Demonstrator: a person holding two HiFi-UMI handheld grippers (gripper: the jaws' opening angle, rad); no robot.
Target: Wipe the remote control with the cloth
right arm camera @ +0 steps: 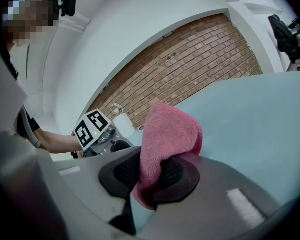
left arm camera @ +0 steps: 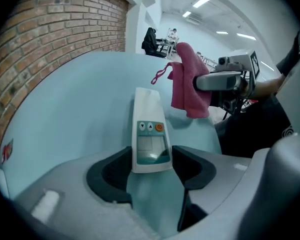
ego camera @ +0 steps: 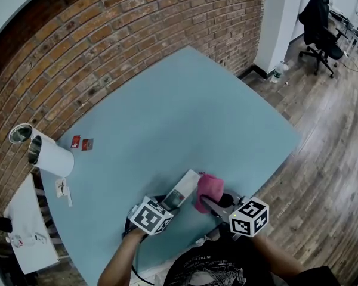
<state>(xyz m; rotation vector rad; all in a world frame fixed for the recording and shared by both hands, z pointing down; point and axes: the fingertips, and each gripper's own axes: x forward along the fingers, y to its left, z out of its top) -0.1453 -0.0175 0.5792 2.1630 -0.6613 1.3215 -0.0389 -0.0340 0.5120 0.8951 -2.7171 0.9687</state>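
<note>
1. The left gripper (left arm camera: 152,169) points steeply down at the near edge of the light blue tabletop (ego camera: 167,112). Its black pads sit against both long sides of the near end of a white, slim plastic remote control (left arm camera: 149,129), so it grips the remote across its width.
2. The remote control is display-side up and runs away from the person towards the middle of the table.
3. Its face shows a grey screen. Above the screen is a row of three buttons: a down arrow, an up arrow and an orange one with a power symbol.
4. The right gripper (right arm camera: 152,174) is clamped narrowly on a pink, fuzzy microfibre cloth (right arm camera: 167,134). The cloth bunches up above the jaws and hangs out below them.
5. The cloth hangs just to the right of the remote's far half, with a gap between them in the left gripper view.
6. Each gripper carries a cube with black-and-white square markers.
7. The white print on the person's black shirt (ego camera: 218,270) is too small to read.
8. Two small red cards (ego camera: 81,143) lie near the red brick wall (ego camera: 137,28), and their print is illegible.
</note>
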